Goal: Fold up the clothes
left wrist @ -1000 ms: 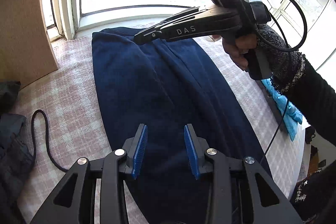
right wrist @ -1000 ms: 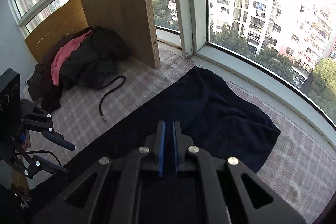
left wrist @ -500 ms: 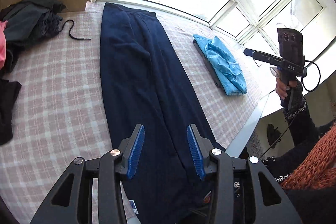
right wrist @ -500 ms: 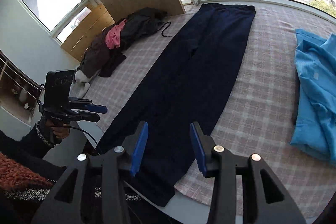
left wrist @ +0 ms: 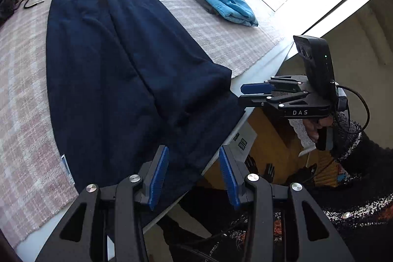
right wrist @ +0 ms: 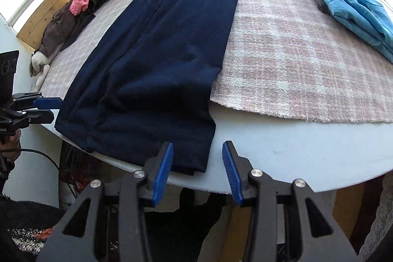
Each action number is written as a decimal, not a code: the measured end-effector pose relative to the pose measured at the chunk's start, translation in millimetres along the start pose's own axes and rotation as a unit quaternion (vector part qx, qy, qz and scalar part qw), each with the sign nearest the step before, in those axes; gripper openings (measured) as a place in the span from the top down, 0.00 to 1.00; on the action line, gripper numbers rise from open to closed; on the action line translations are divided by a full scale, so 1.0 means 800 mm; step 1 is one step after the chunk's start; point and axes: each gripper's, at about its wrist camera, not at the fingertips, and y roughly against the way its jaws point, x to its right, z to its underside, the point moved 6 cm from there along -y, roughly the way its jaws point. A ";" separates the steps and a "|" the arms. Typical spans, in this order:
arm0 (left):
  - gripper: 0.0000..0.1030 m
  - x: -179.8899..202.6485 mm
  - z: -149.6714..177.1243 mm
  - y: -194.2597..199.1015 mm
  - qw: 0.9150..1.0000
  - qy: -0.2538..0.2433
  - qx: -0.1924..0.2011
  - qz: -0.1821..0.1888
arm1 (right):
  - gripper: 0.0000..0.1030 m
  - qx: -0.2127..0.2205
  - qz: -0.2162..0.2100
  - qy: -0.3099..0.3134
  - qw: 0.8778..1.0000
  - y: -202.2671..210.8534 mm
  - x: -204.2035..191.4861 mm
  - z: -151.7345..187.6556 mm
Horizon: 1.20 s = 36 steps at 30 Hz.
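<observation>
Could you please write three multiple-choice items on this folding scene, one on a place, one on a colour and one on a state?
1. Where does the near end of the navy trousers lie?
A. At the edge of the white table, past the checked blanket
B. On the pile of dark clothes
C. Under the folded garment

2. What colour is the folded garment at the far right?
A. Pink
B. Light blue
C. Black

3. How do the left gripper and right gripper stand?
A. Both shut on the trousers
B. Only the left one holds cloth
C. Both open, holding nothing

Answers: 1 A, the hems reach past the blanket's edge onto the bare table; 2 B, it shows light blue in both views; 3 C, a clear gap shows between each pair of pads.
</observation>
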 end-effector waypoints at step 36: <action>0.92 -0.072 0.066 0.008 0.993 0.076 0.015 -0.088 | 0.94 -0.017 0.000 -0.013 1.000 0.011 -0.017 0.011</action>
